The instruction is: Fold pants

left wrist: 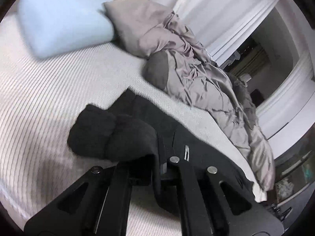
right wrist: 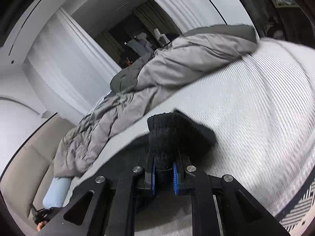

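Note:
Black pants [left wrist: 149, 118] lie on the white ribbed bed sheet [left wrist: 49, 90]. In the left wrist view my left gripper [left wrist: 157, 163] is shut on a fold of the black cloth, which drapes over its left finger and bunches ahead. In the right wrist view my right gripper [right wrist: 164, 169] is shut on a ribbed cuff of the pants [right wrist: 163, 137]; the blue pads [right wrist: 175, 179] squeeze it, and the cloth stands up from the sheet [right wrist: 246, 118].
A crumpled grey duvet [left wrist: 206, 82] runs along the bed's far side, also in the right wrist view [right wrist: 157, 74]. A light blue pillow [left wrist: 63, 21] and a grey pillow [left wrist: 135, 25] lie at the head. White wall panels and a dark doorway [left wrist: 256, 55] stand beyond.

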Motion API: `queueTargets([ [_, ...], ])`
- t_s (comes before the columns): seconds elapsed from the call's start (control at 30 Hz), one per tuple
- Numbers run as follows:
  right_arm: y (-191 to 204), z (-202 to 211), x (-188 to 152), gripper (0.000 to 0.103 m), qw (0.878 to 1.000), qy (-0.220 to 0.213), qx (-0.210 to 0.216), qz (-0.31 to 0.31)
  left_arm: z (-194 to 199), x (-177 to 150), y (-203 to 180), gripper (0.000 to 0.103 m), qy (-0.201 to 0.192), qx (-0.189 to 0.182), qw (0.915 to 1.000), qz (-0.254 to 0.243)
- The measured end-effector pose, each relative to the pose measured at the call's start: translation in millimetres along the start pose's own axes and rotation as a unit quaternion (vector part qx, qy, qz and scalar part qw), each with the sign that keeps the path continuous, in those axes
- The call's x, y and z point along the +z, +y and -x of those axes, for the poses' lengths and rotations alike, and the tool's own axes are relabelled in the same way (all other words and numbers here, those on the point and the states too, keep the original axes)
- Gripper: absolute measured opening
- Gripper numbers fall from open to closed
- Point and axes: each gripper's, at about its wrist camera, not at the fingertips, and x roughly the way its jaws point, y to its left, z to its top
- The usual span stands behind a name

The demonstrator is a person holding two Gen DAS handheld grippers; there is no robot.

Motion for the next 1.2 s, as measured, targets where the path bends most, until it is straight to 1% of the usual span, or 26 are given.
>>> queueTargets([
  [0.07,13,-30,24,0.012,1.000,-0.003,-0.013,0.003,-43,39,-32,0.001,0.004,0.026,0.9995,-0.017],
  [0.1,24,-55,39,0.012,1.000,-0.005,-0.025,0.011,-60,51,-44,0.001,0.010,0.036,0.9989,-0.029],
  [0.13,30,-73,50,0.012,0.999,-0.005,-0.038,0.016,-89,68,-59,0.001,0.018,0.058,0.9974,-0.039],
  [0.17,37,-97,62,0.013,0.998,0.001,-0.053,0.021,-108,78,-66,0.004,0.020,0.068,0.9970,-0.033],
  [0.2,42,-119,73,0.022,0.997,0.004,-0.070,0.027,-129,87,-70,0.011,0.027,0.078,0.9962,-0.028],
  [0.23,50,-152,86,0.027,0.995,0.018,-0.097,0.033,-152,96,-72,0.017,0.037,0.097,0.9944,-0.020],
  [0.27,53,-171,93,0.036,0.993,0.023,-0.113,0.036,-164,100,-70,0.034,0.039,0.120,0.9919,-0.011],
  [0.3,55,-186,100,0.040,0.990,0.020,-0.136,0.043,-173,103,-67,0.046,0.036,0.137,0.9899,-0.005],
  [0.33,58,-194,104,0.040,0.984,0.006,-0.171,0.044,-178,103,-65,0.052,0.036,0.149,0.9882,-0.006],
  [0.37,57,-196,104,0.044,0.982,-0.004,-0.185,0.047,-181,105,-63,0.058,0.039,0.154,0.9871,-0.014],
  [0.4,60,-196,102,0.050,0.981,-0.009,-0.188,0.054,-180,103,-61,0.059,0.042,0.154,0.9870,-0.020],
  [0.43,65,-192,97,0.054,0.981,-0.013,-0.179,0.068,-177,103,-59,0.059,0.040,0.158,0.9863,-0.027],
  [0.47,63,-188,89,0.061,0.981,-0.011,-0.174,0.079,-172,102,-57,0.060,0.038,0.163,0.9854,-0.030],
  [0.5,67,-183,81,0.066,0.982,-0.006,-0.166,0.092,-166,96,-53,0.060,0.038,0.162,0.9855,-0.031],
  [0.53,70,-177,72,0.068,0.983,-0.003,-0.152,0.100,-159,91,-51,0.060,0.042,0.150,0.9874,-0.029],
  [0.6,76,-167,54,0.079,0.987,0.003,-0.123,0.103,-144,73,-47,0.060,0.052,0.099,0.9936,-0.013],
  [0.67,79,-154,34,0.086,0.992,0.011,-0.093,0.089,-133,49,-44,0.060,0.061,0.055,0.9966,0.000],
  [0.73,83,-147,16,0.087,0.996,0.032,-0.046,0.065,-138,23,-42,0.060,0.091,0.020,0.9955,0.020],
  [0.8,95,-143,-2,0.087,0.995,0.070,-0.029,0.057,-152,2,-43,0.060,0.106,0.011,0.9938,0.031],
  [0.9,110,-133,-24,0.087,0.994,0.089,-0.012,0.068,-181,-15,-43,0.059,0.115,0.028,0.9921,0.043],
  [0.93,113,-129,-30,0.087,0.993,0.096,-0.003,0.069,-195,-17,-40,0.059,0.118,0.030,0.9909,0.056],
  [1.0,113,-121,-41,0.088,0.993,0.097,0.017,0.065,-209,-19,-37,0.059,0.108,0.026,0.9914,0.069],
  [1.07,112,-121,-48,0.088,0.992,0.101,0.010,0.078,-219,-12,-39,0.059,0.084,0.018,0.9925,0.088],
  [1.13,107,-117,-51,0.088,0.994,0.084,0.000,0.074,-229,-4,-39,0.059,0.070,0.012,0.9929,0.095],
  [1.17,103,-117,-52,0.088,0.995,0.081,0.001,0.065,-231,-2,-41,0.047,0.061,0.012,0.9940,0.090],
  [1.2,100,-118,-52,0.088,0.995,0.078,0.005,0.058,-234,0,-43,0.014,0.054,0.020,0.9953,0.078],
])
